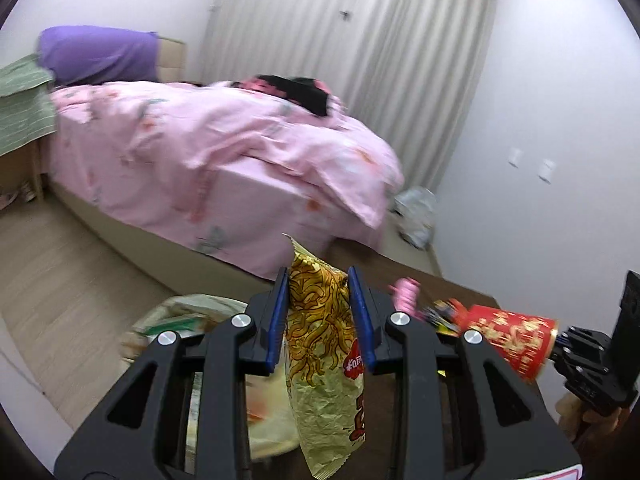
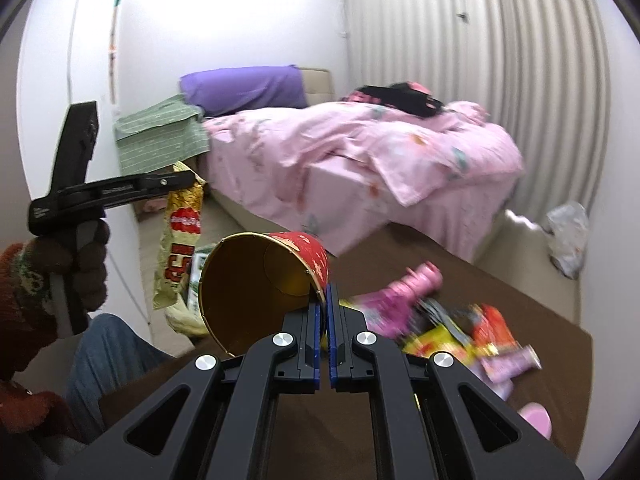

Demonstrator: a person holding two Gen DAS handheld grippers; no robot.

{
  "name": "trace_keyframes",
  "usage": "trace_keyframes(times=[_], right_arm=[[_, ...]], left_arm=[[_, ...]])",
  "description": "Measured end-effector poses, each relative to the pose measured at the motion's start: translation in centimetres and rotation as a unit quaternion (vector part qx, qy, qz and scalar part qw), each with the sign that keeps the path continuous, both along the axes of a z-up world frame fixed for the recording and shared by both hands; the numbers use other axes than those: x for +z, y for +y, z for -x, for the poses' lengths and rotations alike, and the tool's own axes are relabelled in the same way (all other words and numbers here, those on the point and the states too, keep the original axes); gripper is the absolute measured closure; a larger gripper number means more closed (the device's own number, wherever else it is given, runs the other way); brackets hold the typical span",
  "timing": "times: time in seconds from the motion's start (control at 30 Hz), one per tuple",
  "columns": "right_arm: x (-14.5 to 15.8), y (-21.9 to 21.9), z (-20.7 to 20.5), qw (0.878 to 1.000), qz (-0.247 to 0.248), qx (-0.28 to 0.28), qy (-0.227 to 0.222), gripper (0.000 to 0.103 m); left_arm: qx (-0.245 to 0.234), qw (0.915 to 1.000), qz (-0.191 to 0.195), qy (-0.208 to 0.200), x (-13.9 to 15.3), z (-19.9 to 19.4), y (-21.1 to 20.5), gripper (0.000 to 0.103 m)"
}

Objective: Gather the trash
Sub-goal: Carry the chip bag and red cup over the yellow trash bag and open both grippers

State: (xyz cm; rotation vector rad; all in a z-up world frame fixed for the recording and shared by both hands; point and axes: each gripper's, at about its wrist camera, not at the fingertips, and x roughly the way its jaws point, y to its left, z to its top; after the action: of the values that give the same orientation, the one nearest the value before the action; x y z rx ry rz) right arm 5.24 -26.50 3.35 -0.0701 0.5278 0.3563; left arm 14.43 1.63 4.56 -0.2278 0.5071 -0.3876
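Observation:
My left gripper (image 1: 320, 280) is shut on a gold noodle snack wrapper (image 1: 324, 344) that hangs down between its blue pads; the wrapper also shows in the right wrist view (image 2: 180, 240). My right gripper (image 2: 324, 292) is shut on the rim of a red and gold paper cup (image 2: 260, 284), held on its side with its mouth facing the camera; the cup shows at the right in the left wrist view (image 1: 508, 338). Both are held above a brown table (image 2: 520, 280). A bag with trash (image 1: 188, 316) sits below the left gripper.
Pink, yellow, orange and purple wrappers and bottles (image 2: 440, 320) lie scattered on the table. A bed with a pink quilt (image 1: 224, 152) stands behind. A crumpled plastic bag (image 2: 568, 236) lies on the floor by the curtain. My knee in jeans (image 2: 108, 352) is at the left.

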Motion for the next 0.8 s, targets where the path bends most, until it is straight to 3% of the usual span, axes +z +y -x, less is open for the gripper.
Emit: trace_keyframes(times=[0.23, 0.57, 0.8], right_arm=[[-1.1, 6.0, -6.3, 0.997, 0.013, 0.064, 0.033, 0.098], [-6.3, 12.2, -13.1, 0.989, 0.03, 0.104, 0.104, 0.098], [-9.8, 14.8, -15.9, 0.981, 0.051, 0.118, 0.147, 0.098]], left_arm=[[0.061, 0.998, 0.011, -0.004, -1.5, -3.3, 4.8, 0.075], [0.098, 0.9949, -0.002, -0.021, -5.4, -7.4, 6.1, 0.075], [0.087, 0.9958, -0.011, 0.026, -10.4, -7.6, 6.8, 0.075]])
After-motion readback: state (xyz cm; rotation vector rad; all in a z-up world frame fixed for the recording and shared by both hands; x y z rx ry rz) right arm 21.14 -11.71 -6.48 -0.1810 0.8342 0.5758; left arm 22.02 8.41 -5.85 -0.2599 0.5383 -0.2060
